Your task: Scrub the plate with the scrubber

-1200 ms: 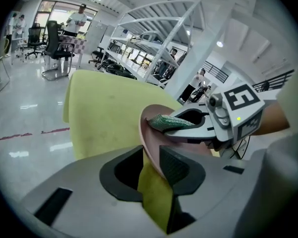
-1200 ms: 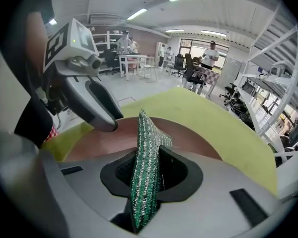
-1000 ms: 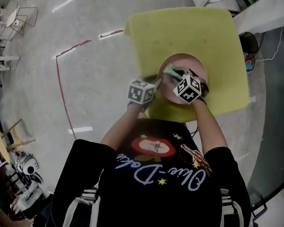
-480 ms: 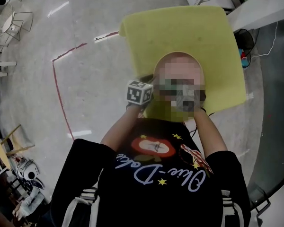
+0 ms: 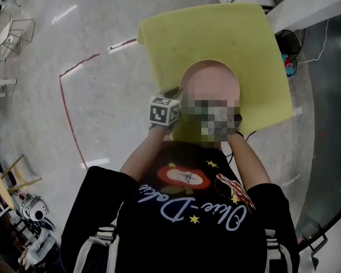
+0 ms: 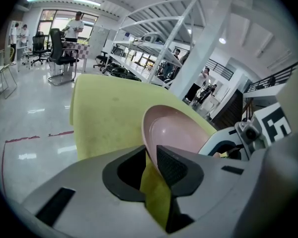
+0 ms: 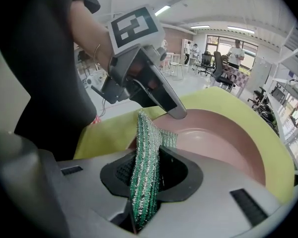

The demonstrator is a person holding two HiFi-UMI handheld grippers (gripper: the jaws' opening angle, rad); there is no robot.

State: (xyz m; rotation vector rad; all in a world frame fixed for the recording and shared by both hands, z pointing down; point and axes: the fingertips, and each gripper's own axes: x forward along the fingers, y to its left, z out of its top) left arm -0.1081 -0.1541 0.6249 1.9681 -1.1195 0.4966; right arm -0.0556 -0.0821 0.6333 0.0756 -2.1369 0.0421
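The green scrubber (image 7: 145, 182) is clamped in the right gripper (image 7: 154, 165), at the near edge of the pink plate (image 7: 213, 138). The jaws of the left gripper (image 6: 151, 157) have just been closing and are pinched on its rim. The plate is thus judged steadied on the yellow pad (image 6: 109, 113) for scrubbing.

The scrubber's (image 7: 148, 143) lower end disappears between the right gripper's (image 7: 149, 168) jaws. The head view blurs out that gripper and the plate's (image 5: 209, 77) 6 o'clock half. The left gripper (image 6: 150, 163), whose jaws have just been closing on the rim between them, hides the plate's 6 o'clock edge. The right gripper covers its 3 o'clock side. Far-off people (image 6: 75, 25) are too small to tell.
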